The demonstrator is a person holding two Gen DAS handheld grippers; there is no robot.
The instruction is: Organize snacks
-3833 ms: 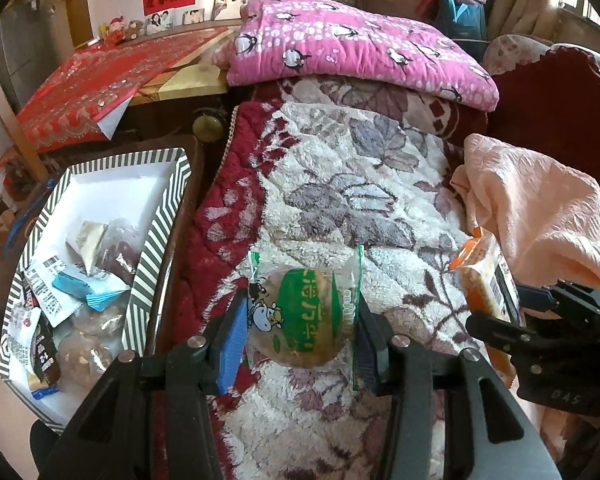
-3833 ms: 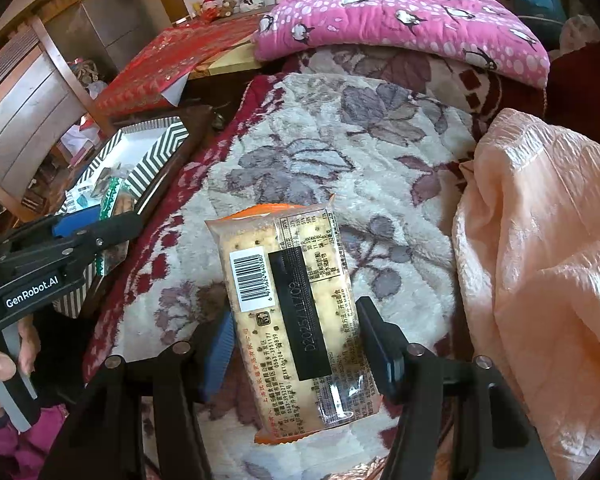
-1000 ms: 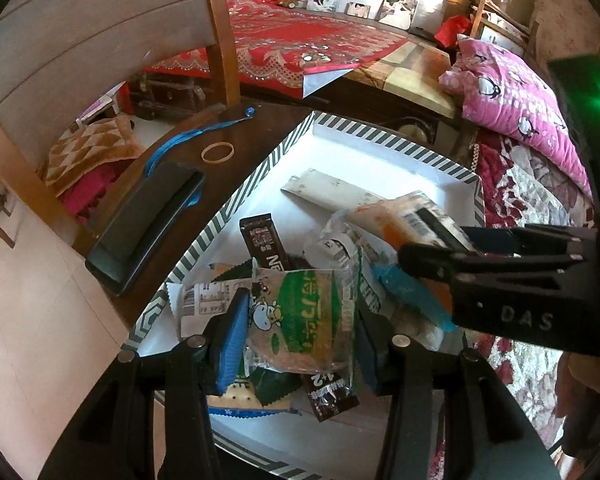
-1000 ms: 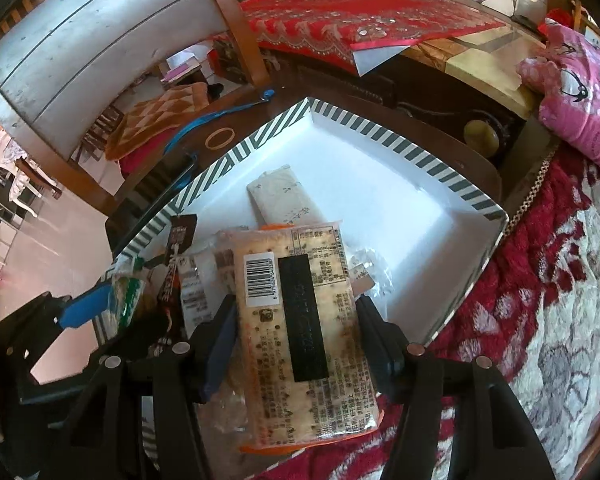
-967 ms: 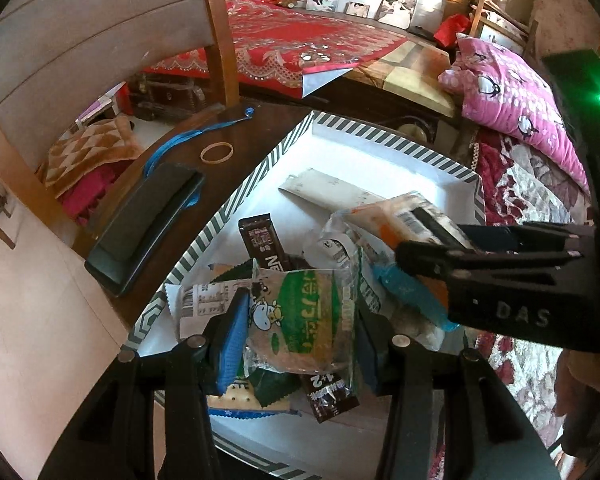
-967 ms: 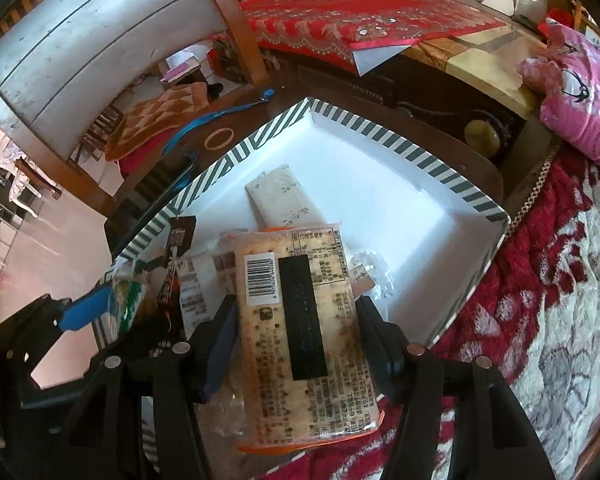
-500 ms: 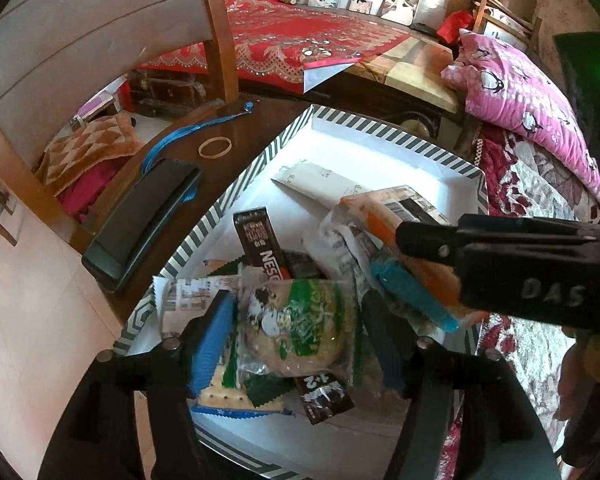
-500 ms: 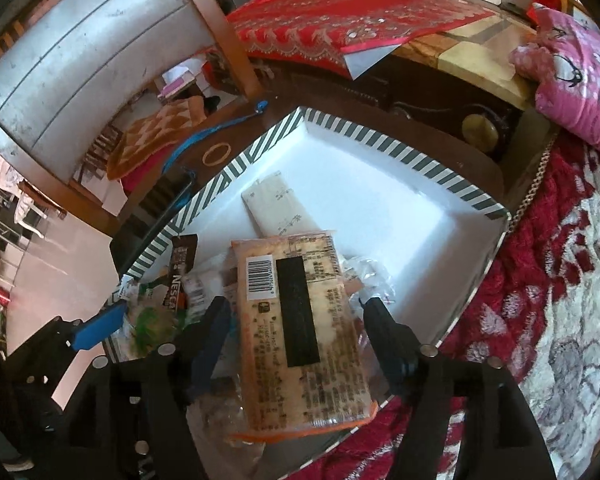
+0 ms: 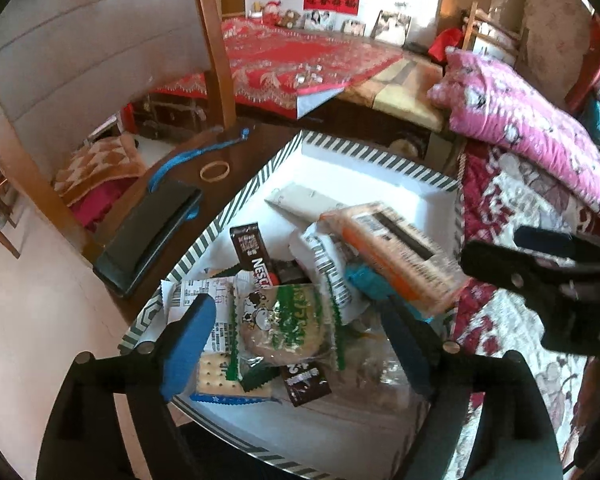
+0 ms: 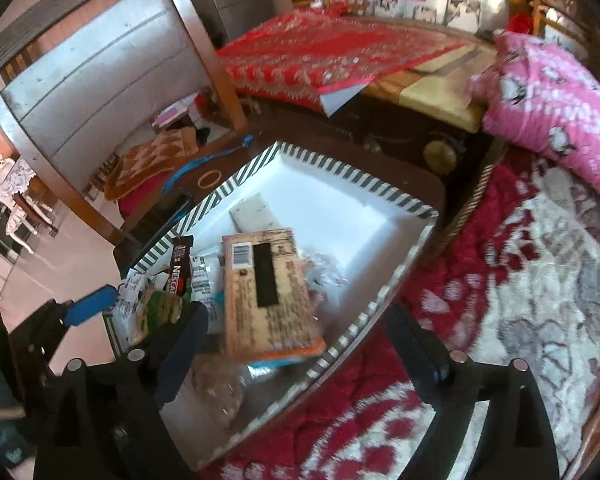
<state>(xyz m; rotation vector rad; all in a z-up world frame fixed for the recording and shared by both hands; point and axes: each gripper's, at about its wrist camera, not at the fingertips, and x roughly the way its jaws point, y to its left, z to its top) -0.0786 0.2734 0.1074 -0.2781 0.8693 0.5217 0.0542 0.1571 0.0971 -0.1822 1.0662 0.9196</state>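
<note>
A white box with a green-striped rim holds a heap of snack packets. The green cow-print biscuit packet lies on that heap, between the spread fingers of my left gripper, whose jaws are opening and no longer touch it. The orange cracker pack rests on the heap too, free of my right gripper, whose jaws are also opening with wide gaps on both sides. The right gripper's dark body shows at the right edge of the left wrist view.
A black phone case, a blue lanyard and a rubber band lie on the dark wooden table left of the box. A chair back stands behind. A red floral blanket and pink quilt lie right.
Both grippers have opened and drawn back and up a little. The green biscuit packet and the orange cracker pack, gripped a second ago, now lie loose on the heap in the box.
</note>
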